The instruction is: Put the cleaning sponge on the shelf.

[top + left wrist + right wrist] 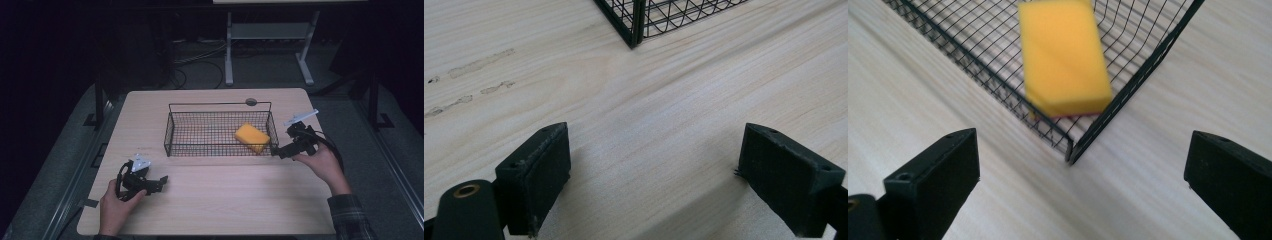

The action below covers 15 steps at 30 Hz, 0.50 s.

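Item: yellow sponge [252,137], rectangular block with a thin pink underside layer, lying tilted in the near right corner of the wire basket [172,131], its lower end against the mesh wall. Container: black wire basket, open top, standing mid-counter [215,200], pale wood grain. Right hand-held gripper [278,151]: jaws spread wide and empty, held just outside the basket's near right corner, aimed at the sponge through the corner post. Left hand-held gripper [161,182]: jaws likewise spread, empty, low over bare counter near the basket's near left corner, well apart from the sponge. Risk notes: the right hand-held gripper faces the corner from outside, so a straight advance would likely strike the wire and shove the light basket across the counter; the left one is not bracing it. A reach over the rim could catch a jaw in the mesh. The sponge is soft, so a shallow pinch on its tilted edge may slip off.
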Motion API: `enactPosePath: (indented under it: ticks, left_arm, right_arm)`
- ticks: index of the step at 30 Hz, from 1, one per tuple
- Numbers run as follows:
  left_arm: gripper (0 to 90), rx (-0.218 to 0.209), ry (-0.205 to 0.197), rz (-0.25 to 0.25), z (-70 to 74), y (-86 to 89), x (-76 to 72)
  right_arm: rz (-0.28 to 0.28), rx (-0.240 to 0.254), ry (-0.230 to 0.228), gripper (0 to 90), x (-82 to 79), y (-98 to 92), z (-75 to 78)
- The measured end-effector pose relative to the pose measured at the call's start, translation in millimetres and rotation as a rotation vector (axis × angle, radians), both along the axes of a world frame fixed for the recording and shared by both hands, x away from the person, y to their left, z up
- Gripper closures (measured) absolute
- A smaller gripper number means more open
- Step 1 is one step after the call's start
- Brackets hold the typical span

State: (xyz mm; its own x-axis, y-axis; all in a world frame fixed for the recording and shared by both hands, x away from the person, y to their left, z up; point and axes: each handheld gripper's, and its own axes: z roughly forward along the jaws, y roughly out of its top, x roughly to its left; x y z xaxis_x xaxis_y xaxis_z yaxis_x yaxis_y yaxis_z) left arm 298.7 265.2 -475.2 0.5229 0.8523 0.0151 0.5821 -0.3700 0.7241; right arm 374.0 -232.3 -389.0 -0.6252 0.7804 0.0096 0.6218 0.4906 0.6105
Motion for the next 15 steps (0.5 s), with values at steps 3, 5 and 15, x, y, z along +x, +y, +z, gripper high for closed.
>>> enactPosePath:
  ticks: [3, 5, 15]
  left_arm:
    - [12.6, 0.0, 0.0, 0.0, 0.0, 0.0, 0.0]
    - [12.6, 0.0, 0.0, 0.0, 0.0, 0.0, 0.0]
    - [12.6, -0.001, -0.003, 0.0, -0.2, 0.0, 0.1]
  right_arm:
    - [-0.001, 0.008, -0.007, 1.1, -11.0, -4.4, -6.7]
    - [0.0, 0.014, -0.005, 1.1, -18.0, -7.1, -11.2]
    - [-0.005, 0.038, -0.027, 0.9, -48.2, -19.2, -36.3]
